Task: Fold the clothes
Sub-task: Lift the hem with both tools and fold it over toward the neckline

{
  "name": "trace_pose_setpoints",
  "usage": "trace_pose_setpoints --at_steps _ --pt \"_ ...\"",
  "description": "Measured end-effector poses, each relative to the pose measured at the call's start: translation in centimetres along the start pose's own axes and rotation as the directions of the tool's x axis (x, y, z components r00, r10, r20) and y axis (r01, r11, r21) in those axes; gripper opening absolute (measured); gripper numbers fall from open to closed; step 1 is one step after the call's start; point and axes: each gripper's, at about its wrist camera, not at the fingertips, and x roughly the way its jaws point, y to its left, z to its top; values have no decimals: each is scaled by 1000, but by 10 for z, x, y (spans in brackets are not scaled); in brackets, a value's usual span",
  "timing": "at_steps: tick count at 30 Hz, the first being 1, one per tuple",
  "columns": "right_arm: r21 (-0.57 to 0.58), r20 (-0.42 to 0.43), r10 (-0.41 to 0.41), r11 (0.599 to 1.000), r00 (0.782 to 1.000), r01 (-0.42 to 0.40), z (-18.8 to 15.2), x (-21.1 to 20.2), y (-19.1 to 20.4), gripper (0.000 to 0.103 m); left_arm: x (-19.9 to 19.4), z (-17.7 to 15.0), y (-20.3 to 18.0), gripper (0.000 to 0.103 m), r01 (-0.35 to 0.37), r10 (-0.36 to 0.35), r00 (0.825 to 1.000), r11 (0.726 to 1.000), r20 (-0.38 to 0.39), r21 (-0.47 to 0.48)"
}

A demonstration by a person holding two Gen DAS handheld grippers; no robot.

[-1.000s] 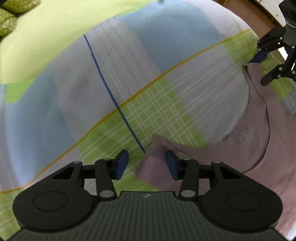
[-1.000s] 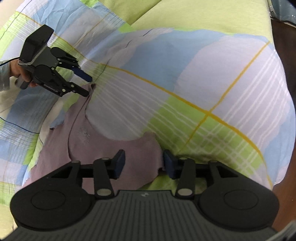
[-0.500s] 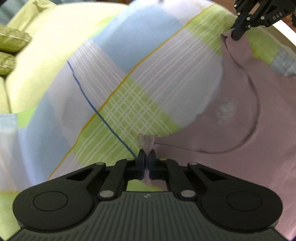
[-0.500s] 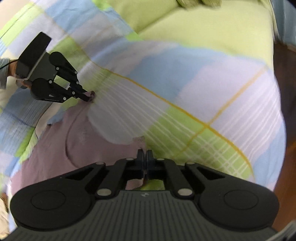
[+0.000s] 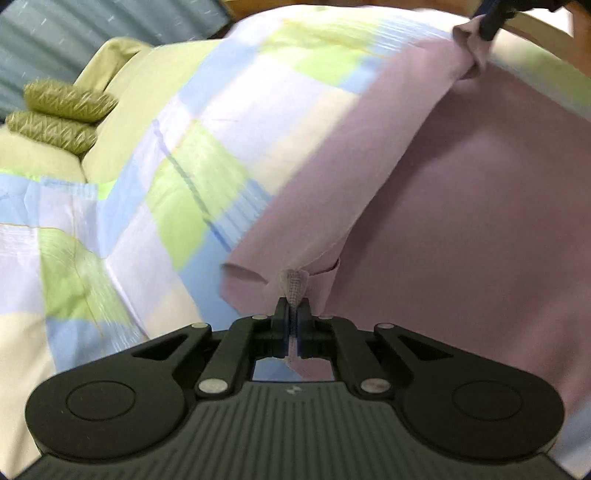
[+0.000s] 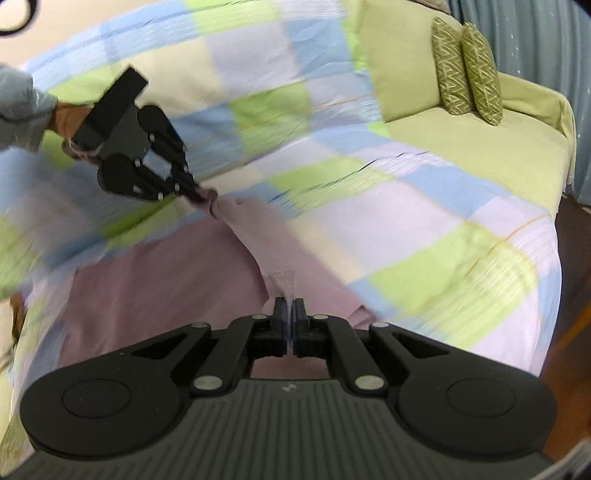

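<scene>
A mauve shirt [image 5: 461, 206] lies on a checked bedspread, with its top edge lifted into a taut fold between both grippers. My left gripper [image 5: 292, 314] is shut on one corner of that edge, and a pinch of fabric sticks up between the pads. In the right wrist view my right gripper [image 6: 287, 308] is shut on the other corner of the shirt [image 6: 166, 277]. The left gripper [image 6: 197, 195] also shows there at upper left, pinching the cloth, held by a hand in a grey sleeve. The right gripper's tip [image 5: 489, 22] appears at the top of the left wrist view.
The bedspread [image 6: 424, 229] is checked in blue, green and lilac. A light green sofa [image 6: 480, 147] with two patterned green cushions [image 6: 467, 68] stands beyond the bed. Dark wood floor [image 6: 569, 266] shows past the bed's right edge.
Both grippers went from open to shut on the shirt's top corners. They then lifted and pulled the edge back over the shirt body, and the views swung toward the sofa.
</scene>
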Motion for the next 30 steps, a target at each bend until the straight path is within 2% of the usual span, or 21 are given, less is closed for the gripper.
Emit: trace_pose_setpoints --at_steps 5,8,14,22,27,28,30 --pt "-87 -26 43 995 999 -45 -32 -6 72 2 -19 -29 -49 0 -66 66 998 998 10 -23" --pt "-124 -25 72 990 997 -74 -51 -8 106 2 -24 -38 -75 0 -88 88 996 996 5 5" --pt "-132 -18 85 987 996 -86 -69 -18 139 2 -39 -53 -108 0 -137 137 990 990 17 23" --pt "-183 -38 89 979 995 -95 -95 -26 169 2 -43 -69 -148 0 -131 131 991 990 15 52" --pt "-217 -63 100 970 993 -112 -106 -18 180 2 -33 -80 -168 2 -154 155 988 979 -4 132" --pt "-231 -91 103 965 991 -121 -111 -13 184 3 -32 -84 -174 2 -159 163 987 975 -12 155" --pt "-252 -145 100 958 984 -134 -115 -5 190 15 -32 -91 -183 5 -165 173 985 967 -23 196"
